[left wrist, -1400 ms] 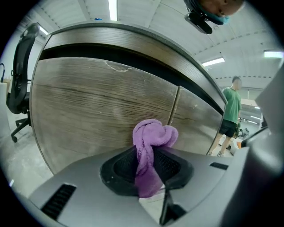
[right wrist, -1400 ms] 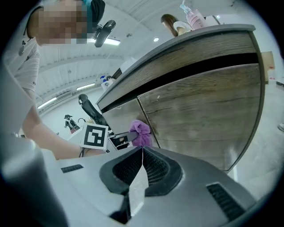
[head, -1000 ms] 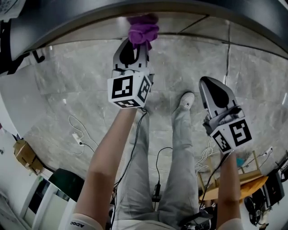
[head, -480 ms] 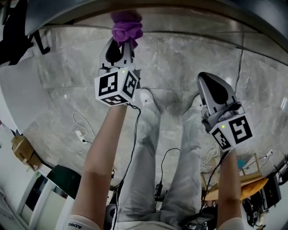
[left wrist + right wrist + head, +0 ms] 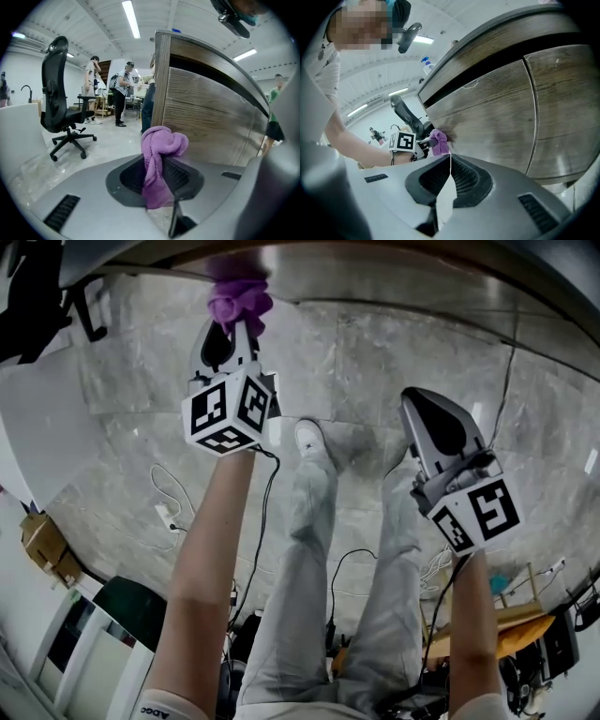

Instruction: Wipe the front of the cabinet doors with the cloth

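A bunched purple cloth (image 5: 239, 298) is pinched in my left gripper (image 5: 232, 334) and pressed against the wood-grain cabinet door (image 5: 211, 117) near its left edge. In the left gripper view the cloth (image 5: 159, 159) sticks up from between the shut jaws, touching the door. My right gripper (image 5: 433, 427) hangs lower and to the right, away from the cabinet, its jaws shut with nothing between them. From the right gripper view (image 5: 450, 161) I see the left gripper (image 5: 423, 143), the cloth (image 5: 439, 141) on the door, and a second door (image 5: 567, 112) past a vertical seam.
A black office chair (image 5: 61, 93) stands on the marble floor to the left. People stand in the background (image 5: 123, 91). Cables (image 5: 169, 512), a cardboard box (image 5: 42, 549) and a wooden stool (image 5: 511, 615) lie around the person's legs (image 5: 309, 549).
My left gripper has slid the cloth leftward along the cabinet front. The person has stepped left, one foot moving. The right gripper stayed about where it was.
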The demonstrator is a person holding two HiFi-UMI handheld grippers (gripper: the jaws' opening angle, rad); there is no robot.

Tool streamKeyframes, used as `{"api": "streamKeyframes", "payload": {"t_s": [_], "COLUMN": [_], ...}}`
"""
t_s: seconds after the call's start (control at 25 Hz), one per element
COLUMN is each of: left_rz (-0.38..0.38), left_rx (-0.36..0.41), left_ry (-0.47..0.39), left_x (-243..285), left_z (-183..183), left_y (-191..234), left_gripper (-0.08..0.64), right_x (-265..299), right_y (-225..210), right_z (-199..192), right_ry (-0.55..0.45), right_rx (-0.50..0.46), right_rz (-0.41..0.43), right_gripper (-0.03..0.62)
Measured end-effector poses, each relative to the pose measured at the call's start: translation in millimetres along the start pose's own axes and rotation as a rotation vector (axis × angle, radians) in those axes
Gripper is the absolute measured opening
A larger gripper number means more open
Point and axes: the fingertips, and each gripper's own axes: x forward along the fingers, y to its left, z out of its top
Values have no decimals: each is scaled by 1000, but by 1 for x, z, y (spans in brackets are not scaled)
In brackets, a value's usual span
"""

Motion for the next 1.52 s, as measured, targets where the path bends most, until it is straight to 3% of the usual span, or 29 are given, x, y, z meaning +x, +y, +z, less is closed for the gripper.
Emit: {"api": "streamKeyframes", "payload": {"t_s": [0.12,0.32,0.56,0.92,1.2,1.52], "left_rz": [1,-130,-225,-369,-369,-313], "left_rx": [-1,45,27,52,55,114], "left_ry": [1,52,92,104,105,121], "left_x": [-9,-11,8,44,64,65], "left_z": [-11,-53,-99,-123,-129,-129], "left_y": [-25,-123,-230,-338,-329,-240], "left_gripper": [94,94,94,94,94,94], "right_x": [-17,-57,-99,-139,-128,-93], "right_y": [-10,-47,-101,-164,-174,-143], "right_z": [-5,-22,-54,-76,-84,-87], "right_ry": [6,34,63,49,42,60], "right_rx": [-2,8,31,89,92,62], "right_rz": [4,-12,-31,-87,-94,-69], "right_gripper": [29,28,28,29,29,29]}}
